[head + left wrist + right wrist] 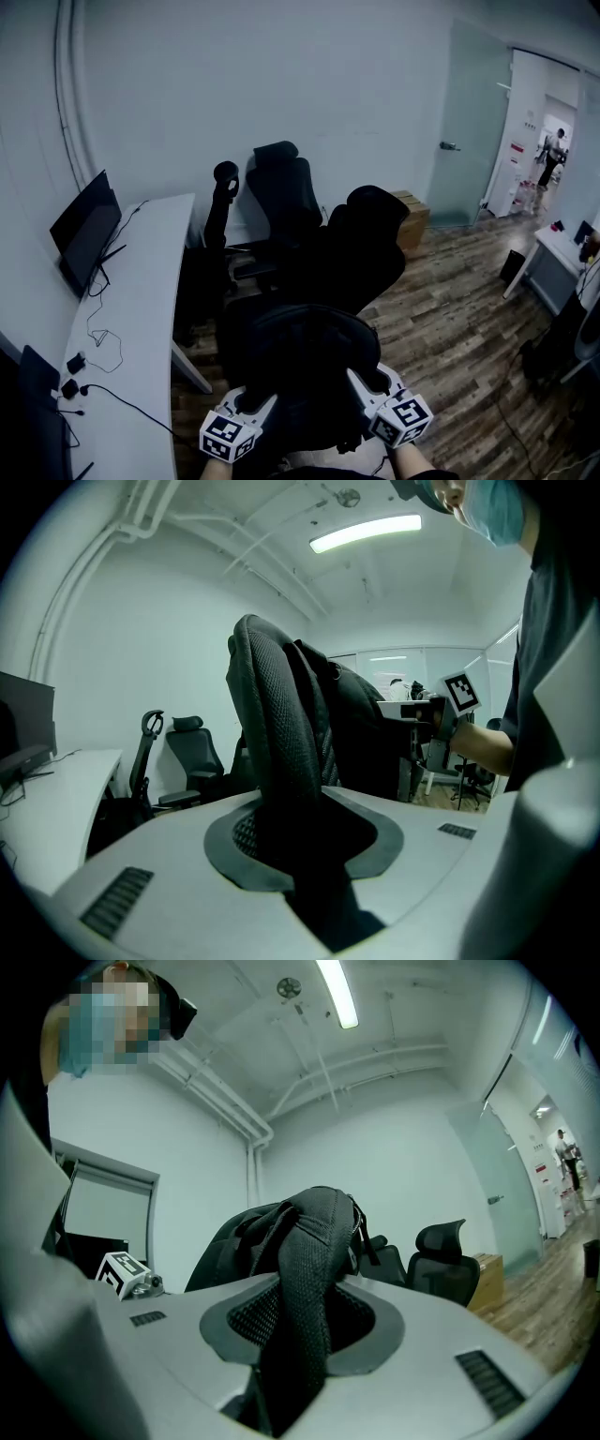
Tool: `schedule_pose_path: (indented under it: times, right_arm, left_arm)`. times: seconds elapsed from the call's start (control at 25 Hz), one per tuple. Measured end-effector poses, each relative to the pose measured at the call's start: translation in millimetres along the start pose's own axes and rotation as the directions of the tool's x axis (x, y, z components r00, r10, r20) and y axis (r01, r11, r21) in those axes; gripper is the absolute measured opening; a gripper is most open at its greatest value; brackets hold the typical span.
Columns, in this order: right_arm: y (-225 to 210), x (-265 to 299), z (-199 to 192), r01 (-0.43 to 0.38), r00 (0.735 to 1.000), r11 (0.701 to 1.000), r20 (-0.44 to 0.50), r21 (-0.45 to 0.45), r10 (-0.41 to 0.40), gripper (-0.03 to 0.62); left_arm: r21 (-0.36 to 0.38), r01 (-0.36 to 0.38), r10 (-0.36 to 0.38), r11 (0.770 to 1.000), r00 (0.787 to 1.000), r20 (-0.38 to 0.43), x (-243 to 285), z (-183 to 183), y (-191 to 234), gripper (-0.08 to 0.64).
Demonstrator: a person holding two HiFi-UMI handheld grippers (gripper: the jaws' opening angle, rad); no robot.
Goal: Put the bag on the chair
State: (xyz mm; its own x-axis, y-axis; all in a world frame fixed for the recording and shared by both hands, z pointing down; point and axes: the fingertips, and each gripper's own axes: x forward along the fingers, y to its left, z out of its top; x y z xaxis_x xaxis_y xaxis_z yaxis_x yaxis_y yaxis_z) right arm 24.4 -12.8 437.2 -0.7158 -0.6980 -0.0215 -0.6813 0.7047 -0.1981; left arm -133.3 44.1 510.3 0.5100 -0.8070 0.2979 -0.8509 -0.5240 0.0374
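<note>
The black bag (pixel 300 361) is off the ground at the bottom centre of the head view, directly in front of the person and held between the two grippers. The left gripper (pixel 265 405) is at the bag's lower left. In the left gripper view its jaws are nearly together and clamped on a mesh strap (pixel 281 761) of the bag, which rises upright from between the pads. The right gripper (pixel 359 382) is at the bag's lower right. In the right gripper view its jaws stand somewhat wider and are likewise closed on a mesh strap (pixel 305 1279), which fills the gap. The nearer chair (pixel 370 239), black with a rounded headrest, stands just beyond the bag. Dark surfaces merge there, so contact between bag and chair cannot be determined. A second black chair (pixel 281 192) stands behind it, near the wall. A white desk (pixel 141 309) runs along the left side and carries a monitor (pixel 84 230) and loose cables. A glass door (pixel 469 131) is at the far right, with a cardboard box (pixel 414 220) beside it on the wood floor (pixel 450 319).
</note>
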Motion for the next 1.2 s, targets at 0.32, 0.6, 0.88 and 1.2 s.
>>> schedule_pose_path:
  times: [0.32,0.6,0.88,1.2]
  right_arm:
    - [22.7,114.5,13.9,0.003,0.998,0.999,0.07,0.043,-0.006,0.138]
    - [32.4,196.7,34.8,-0.087,0.99,0.996,0.116,0.022,0.084,0.138]
    - [15.1,267.4,53.4,-0.158,0.98,0.987,0.117,-0.015,0.159,0.138]
    - [-35.4,336.8,70.6,-0.186,0.978,0.982,0.092,-0.011,0.186,0.138]
  left_arm:
    - [0.065,0.017,-0.018,0.998,1.0,0.01,3.0,27.8,121.3,0.117]
    - [0.096,-0.039,0.035,0.995,0.998,0.049,4.4,57.6,198.6,0.117]
    - [0.111,-0.109,0.101,0.988,0.992,0.078,30.5,88.0,258.7,0.117]
    - [0.123,-0.16,0.152,0.979,0.986,0.069,81.7,122.4,310.0,0.117]
